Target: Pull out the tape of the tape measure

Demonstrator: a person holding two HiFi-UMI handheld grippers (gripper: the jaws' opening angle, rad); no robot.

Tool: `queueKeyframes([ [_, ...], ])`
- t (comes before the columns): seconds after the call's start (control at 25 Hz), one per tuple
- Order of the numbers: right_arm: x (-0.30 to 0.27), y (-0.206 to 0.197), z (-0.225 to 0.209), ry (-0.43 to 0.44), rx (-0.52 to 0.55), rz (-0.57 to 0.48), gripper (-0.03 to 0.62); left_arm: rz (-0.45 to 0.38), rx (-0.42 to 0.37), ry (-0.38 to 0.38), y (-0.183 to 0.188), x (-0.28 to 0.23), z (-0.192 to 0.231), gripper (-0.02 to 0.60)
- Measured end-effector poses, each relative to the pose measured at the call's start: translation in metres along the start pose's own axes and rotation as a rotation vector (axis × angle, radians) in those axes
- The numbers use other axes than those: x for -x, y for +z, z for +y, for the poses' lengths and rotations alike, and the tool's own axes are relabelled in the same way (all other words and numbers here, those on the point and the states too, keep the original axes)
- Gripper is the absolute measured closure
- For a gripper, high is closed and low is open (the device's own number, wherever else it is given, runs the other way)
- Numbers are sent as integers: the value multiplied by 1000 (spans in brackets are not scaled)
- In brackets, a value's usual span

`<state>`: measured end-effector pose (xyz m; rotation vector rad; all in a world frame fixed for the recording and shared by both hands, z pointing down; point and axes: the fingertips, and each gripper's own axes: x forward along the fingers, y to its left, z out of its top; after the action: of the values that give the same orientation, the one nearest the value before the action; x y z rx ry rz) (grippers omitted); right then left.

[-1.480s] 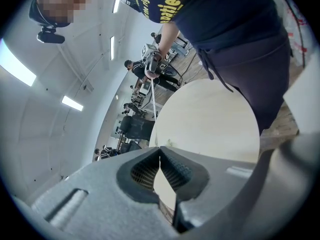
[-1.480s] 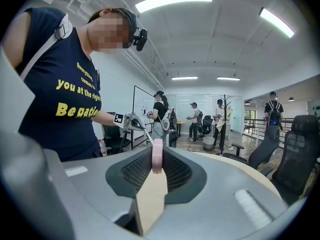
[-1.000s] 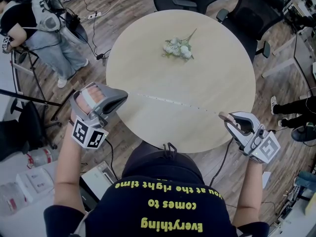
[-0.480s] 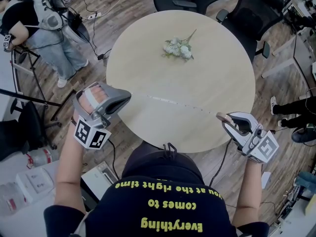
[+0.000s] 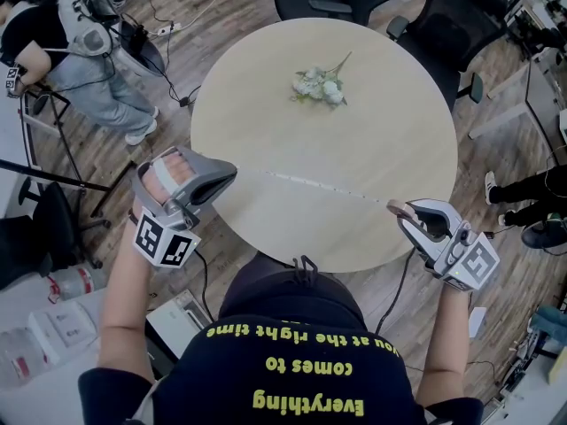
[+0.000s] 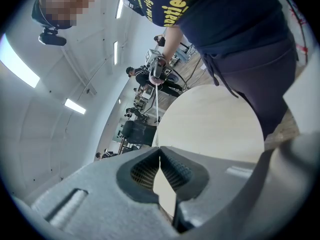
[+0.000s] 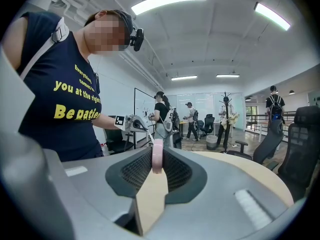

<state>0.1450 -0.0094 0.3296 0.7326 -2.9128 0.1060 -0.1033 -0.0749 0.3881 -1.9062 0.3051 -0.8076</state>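
- the left gripper [image 5: 233, 173] sits at 9 o'clock in the head view, with its nose aimed toward 3 o'clock. its jaws are pressed together, pinching the thin tape [image 5: 301, 182] at their tips.
- the left hand [image 5: 166, 177] wraps the grip, and the bare left forearm [image 5: 120, 299] runs back toward 7 o'clock.
- the right gripper [image 5: 396, 208] sits at 4 o'clock, aimed toward 10 o'clock. its jaws clamp the pink tape measure [image 7: 157, 156].
- the right forearm [image 5: 443, 343] runs back toward 5 o'clock, and the two arms are spread wide.
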Motion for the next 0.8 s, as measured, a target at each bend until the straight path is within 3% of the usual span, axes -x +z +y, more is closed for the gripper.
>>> queueKeyframes([
  [0.44,2,-11,-1,-51,47,55,513,-18,13,17,6,0,4,574],
  [0.8,-6,-12,4,-16,35,88,513,-44,23,16,14,-4,3,574],
])
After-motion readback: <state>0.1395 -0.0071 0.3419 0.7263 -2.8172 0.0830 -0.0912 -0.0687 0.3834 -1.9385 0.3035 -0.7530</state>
